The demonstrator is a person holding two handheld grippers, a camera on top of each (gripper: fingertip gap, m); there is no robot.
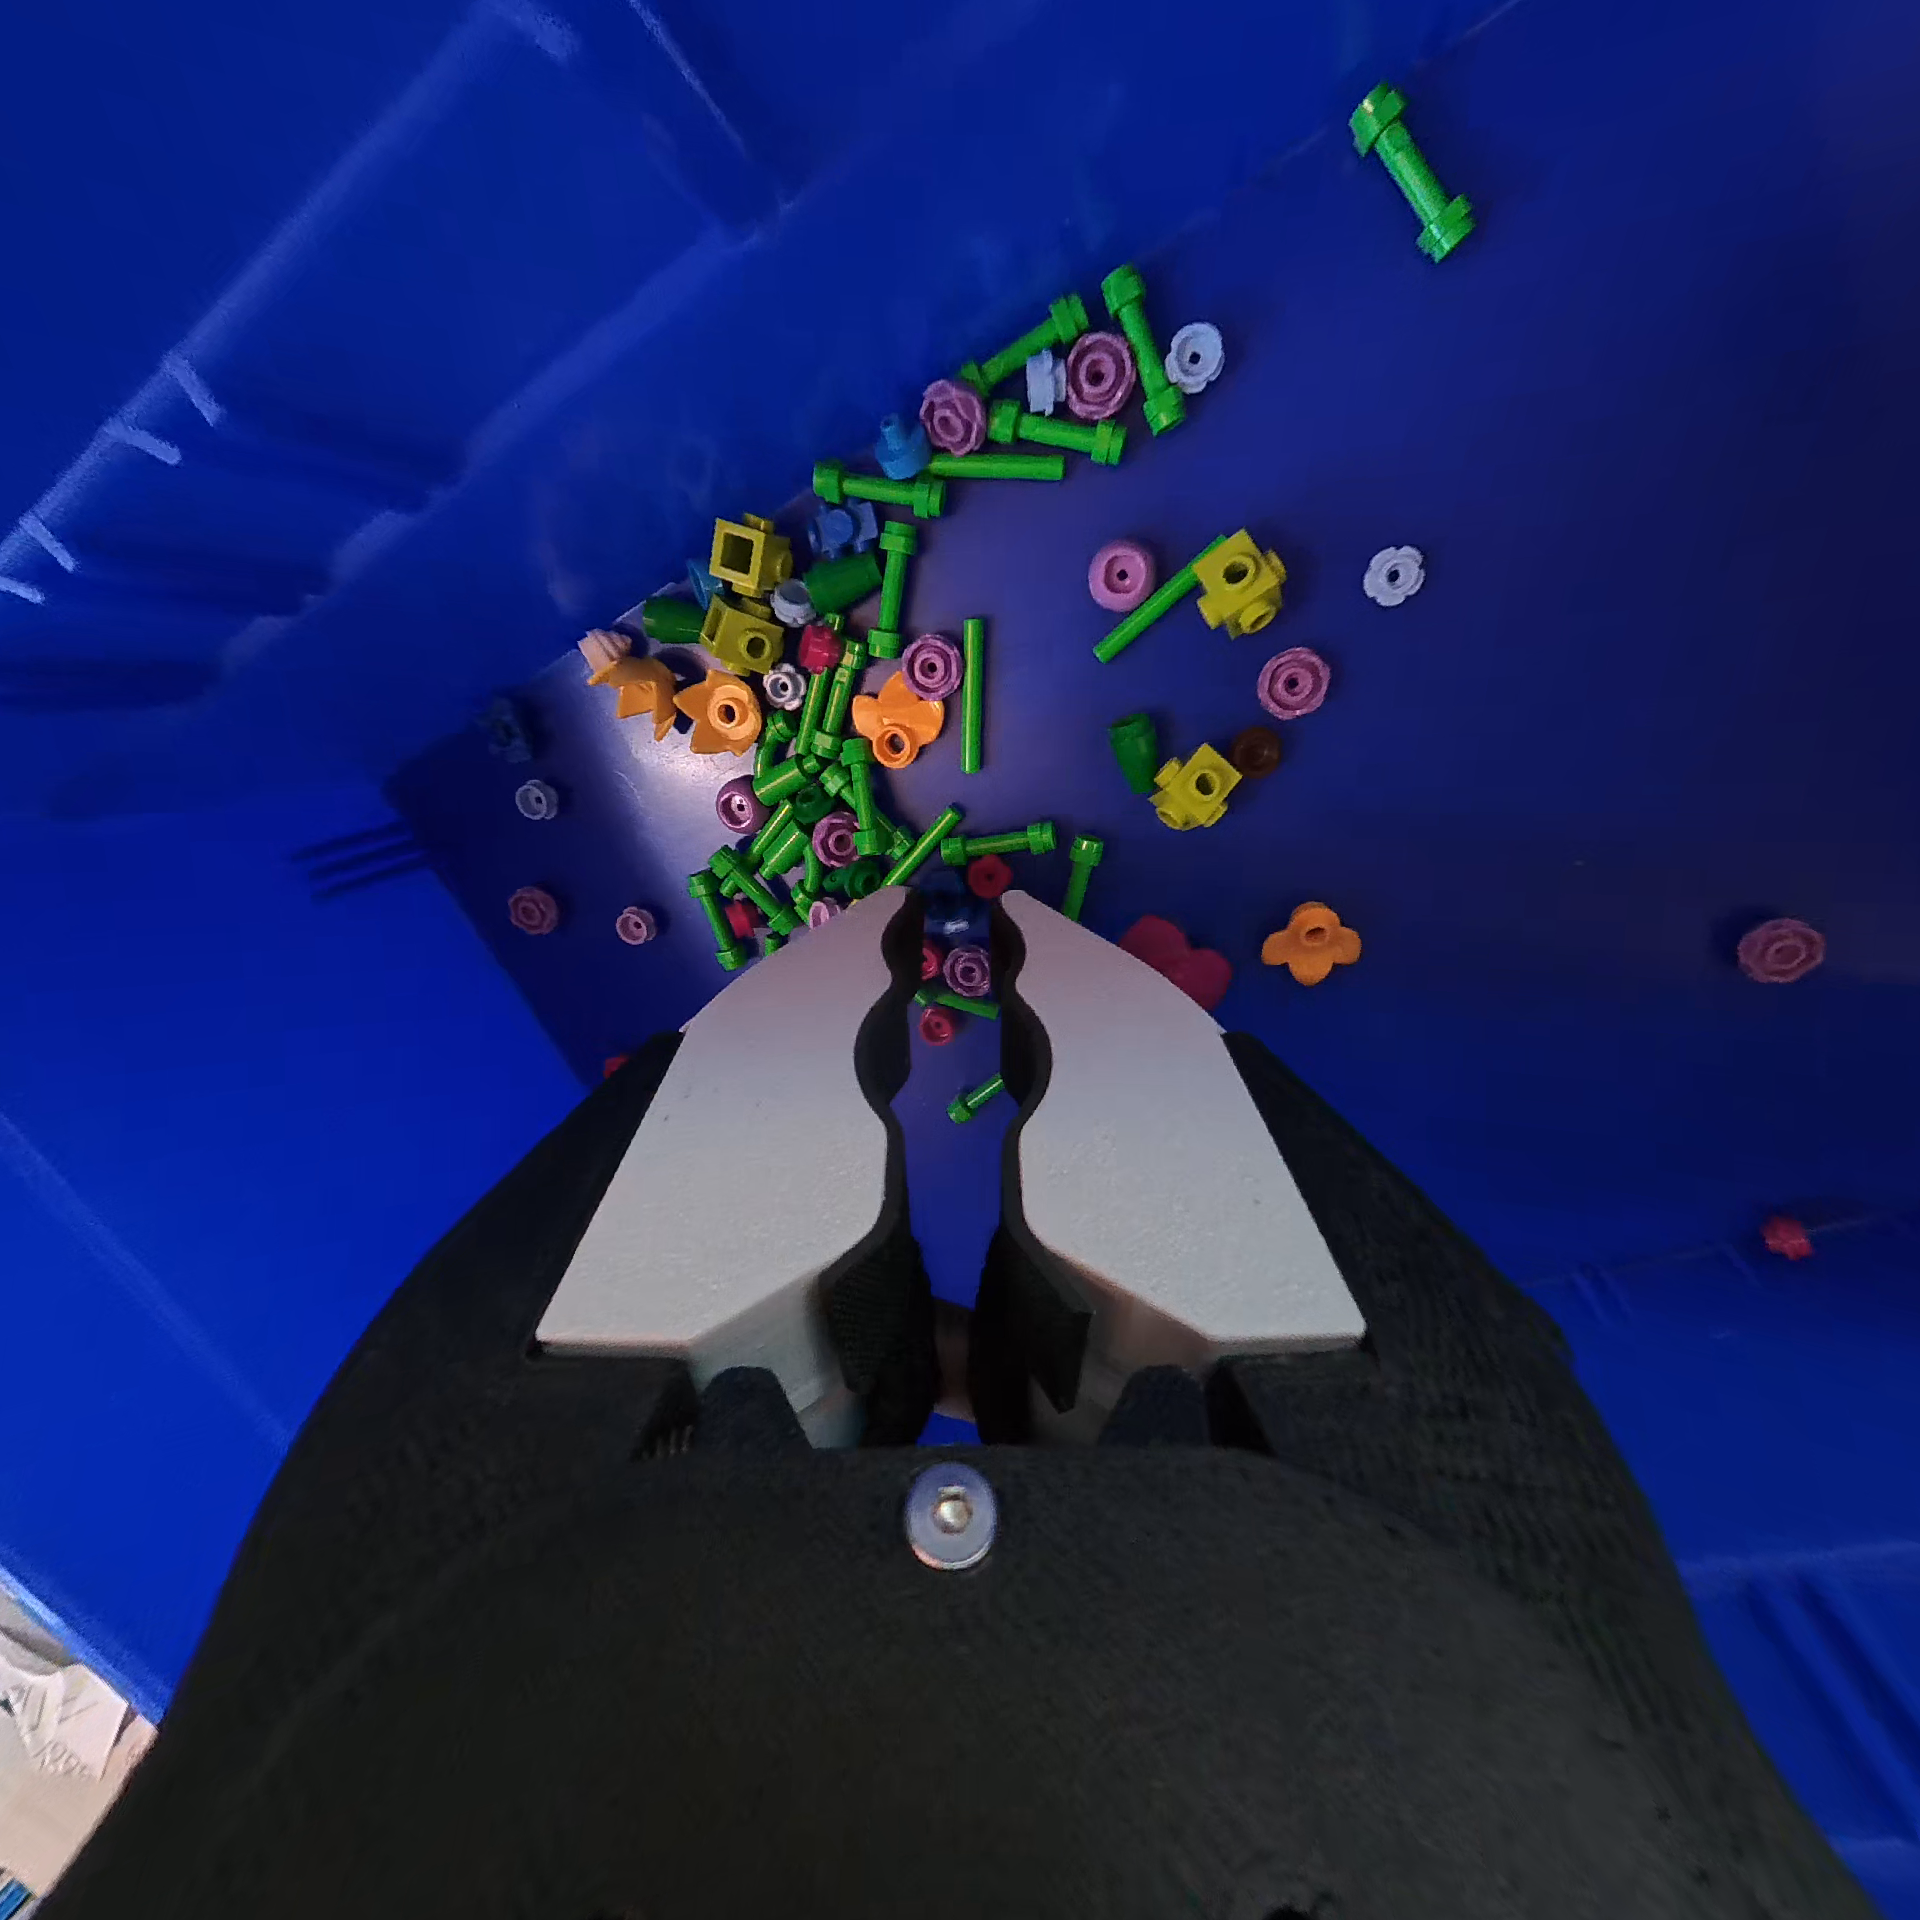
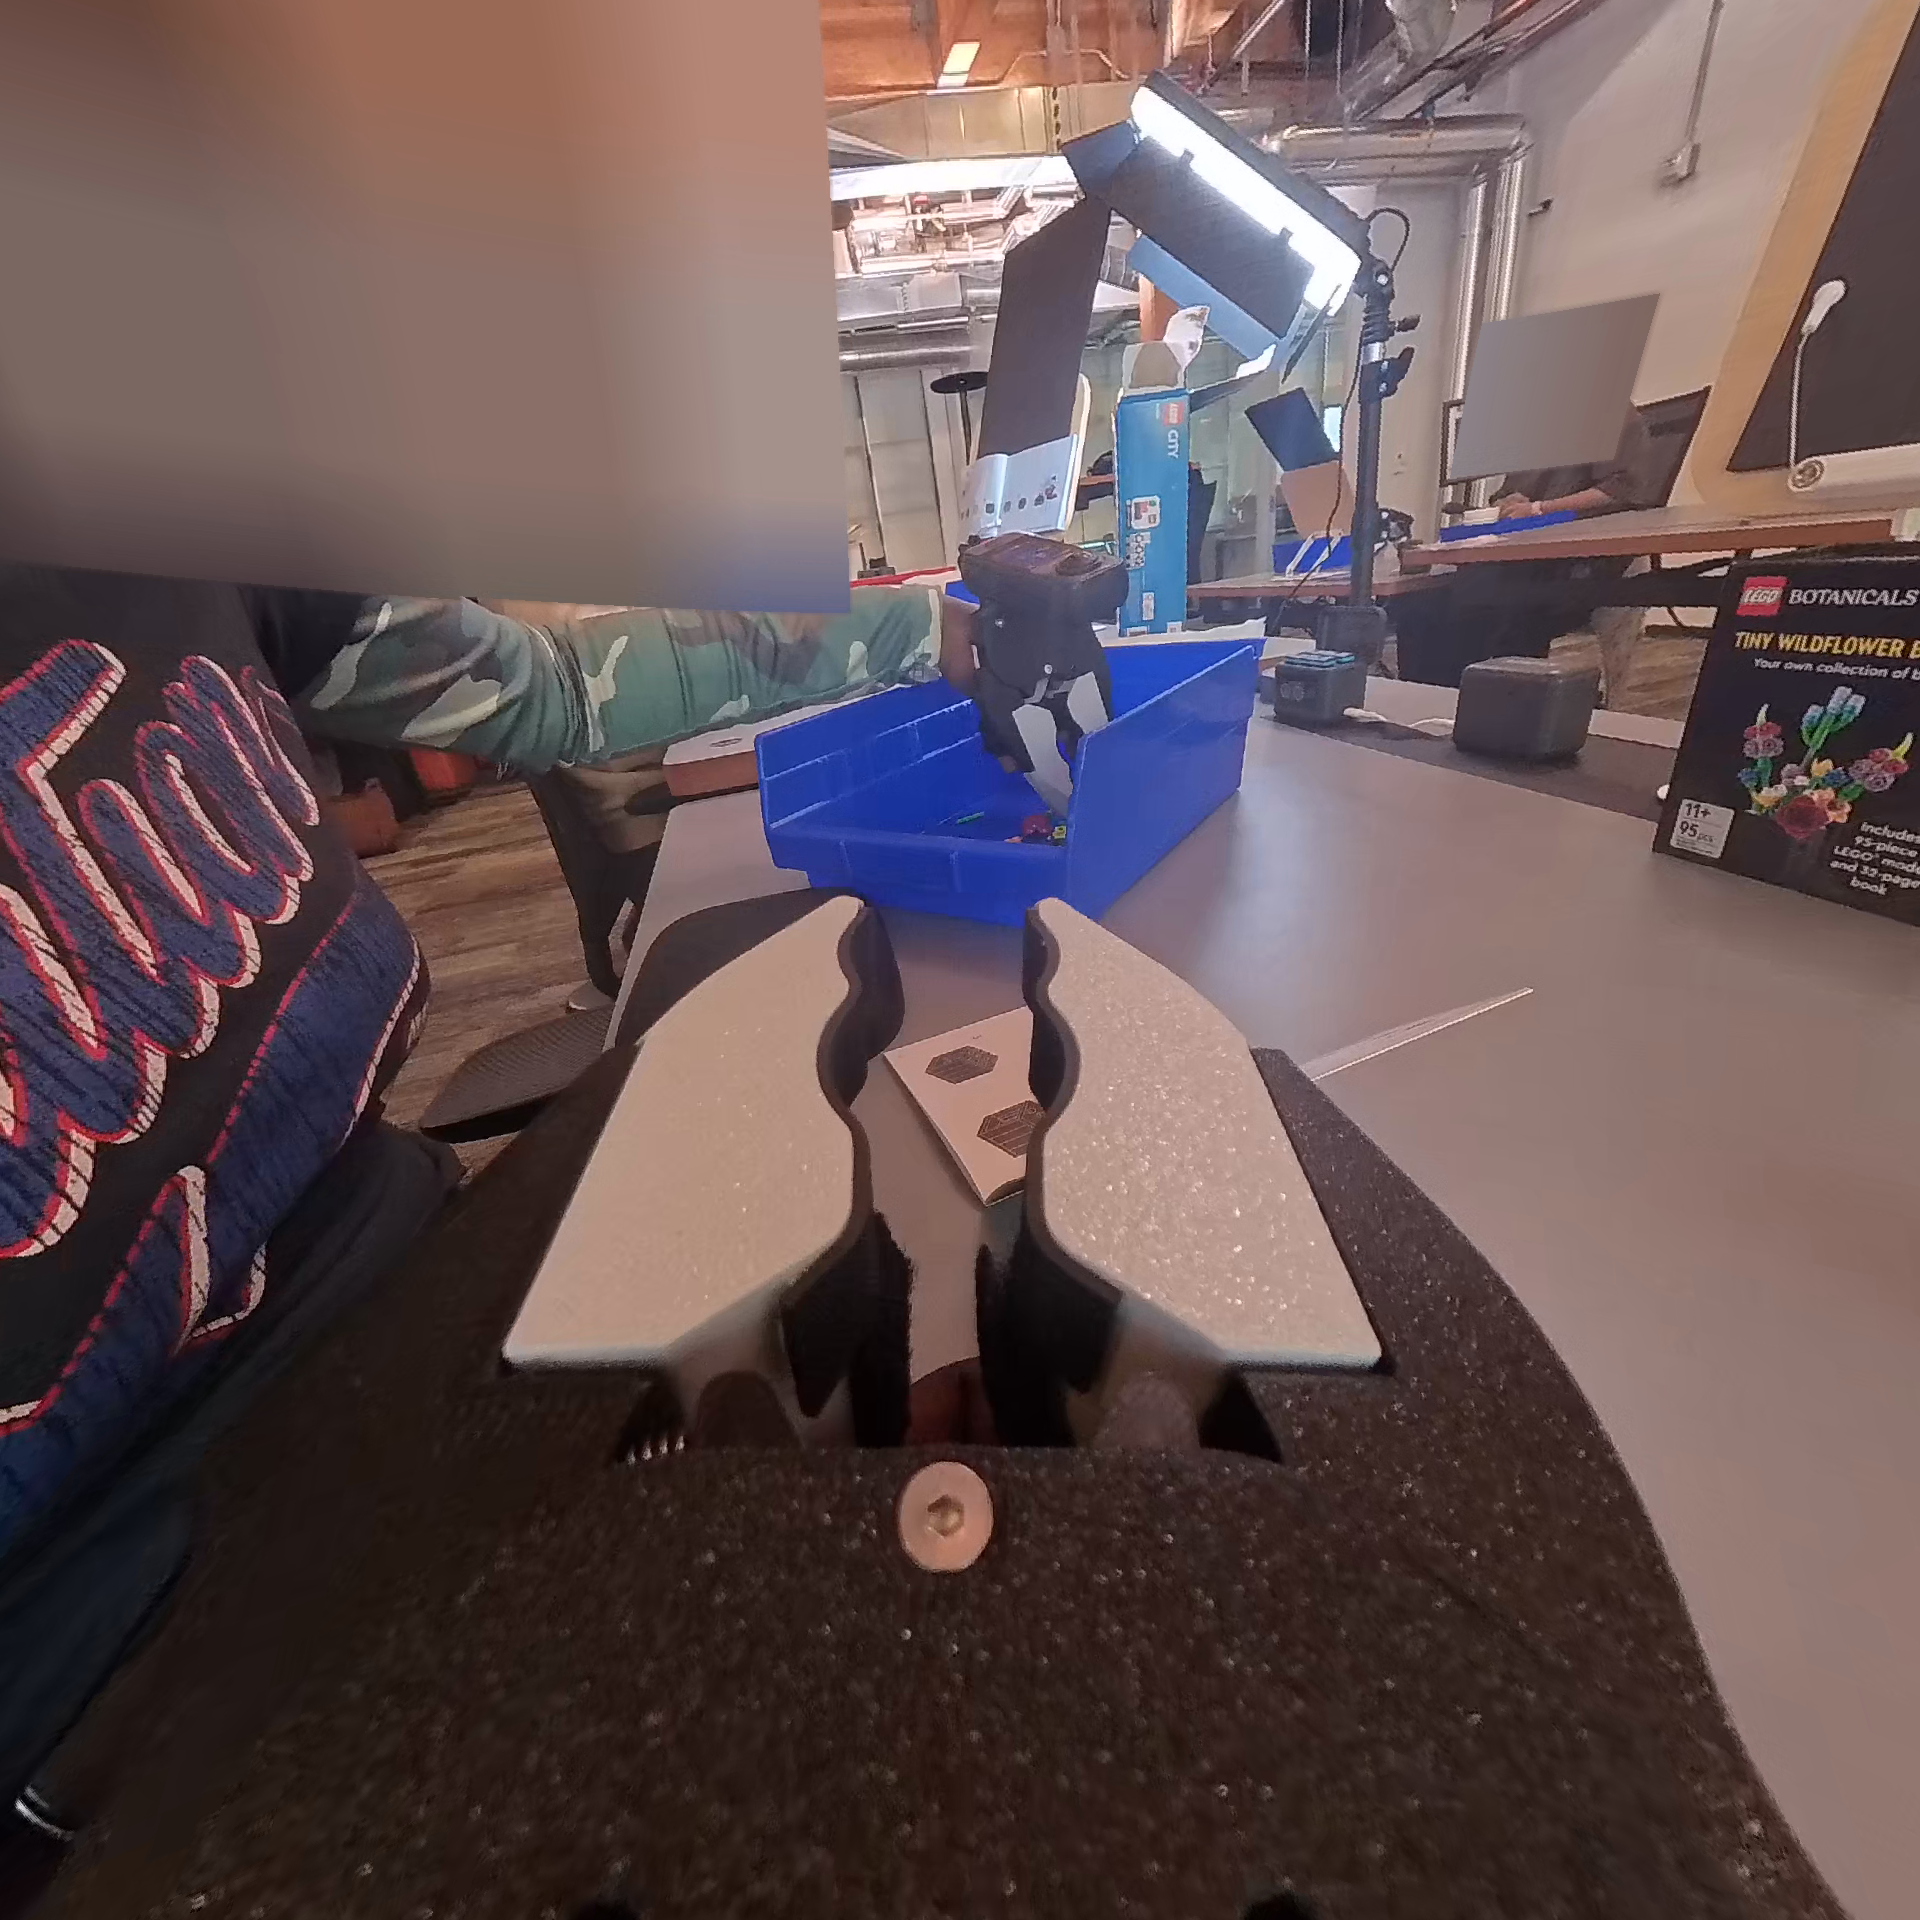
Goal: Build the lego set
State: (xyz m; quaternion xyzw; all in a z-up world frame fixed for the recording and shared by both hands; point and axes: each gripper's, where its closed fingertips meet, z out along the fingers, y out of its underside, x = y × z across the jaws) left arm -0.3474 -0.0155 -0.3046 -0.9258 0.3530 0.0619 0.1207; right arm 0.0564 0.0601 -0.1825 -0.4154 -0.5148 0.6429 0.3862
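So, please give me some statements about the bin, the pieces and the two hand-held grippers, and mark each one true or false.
1. The left hand-held gripper reaches down into the blue bin. True.
2. The right hand-held gripper grips a green stem piece. False: nothing is between its fingers; it hangs over the grey table, outside the bin.
3. The green stem pieces lie mostly heaped together in the bin. True.
4. The bin is empty. False: many small pieces lie on its floor, among them an orange flower piece.
5. The set's box stands on the table, to the right of the bin in the right wrist view. True.
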